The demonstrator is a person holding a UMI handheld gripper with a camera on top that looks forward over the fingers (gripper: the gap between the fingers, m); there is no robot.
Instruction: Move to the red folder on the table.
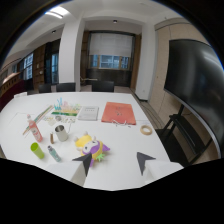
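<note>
Gripper view shows you a white table (125,155) in a meeting room, and your gripper (114,163) hangs above its near edge with the two dark fingers (84,163) apart and nothing between them. Going from the left side of the table, you see a green cup (37,150) lying near the near left edge, then a small bottle (53,153) just beside it, and a red and white bottle (34,128) behind them. A metal mug (60,133) stands near the middle. A yellow plush toy (91,146) lies just ahead of your left finger. Beyond it a white booklet (88,113) lies flat. The red folder (119,113) lies flat toward the far edge, well beyond the fingers. A roll of tape (146,130) lies near the right edge.
</note>
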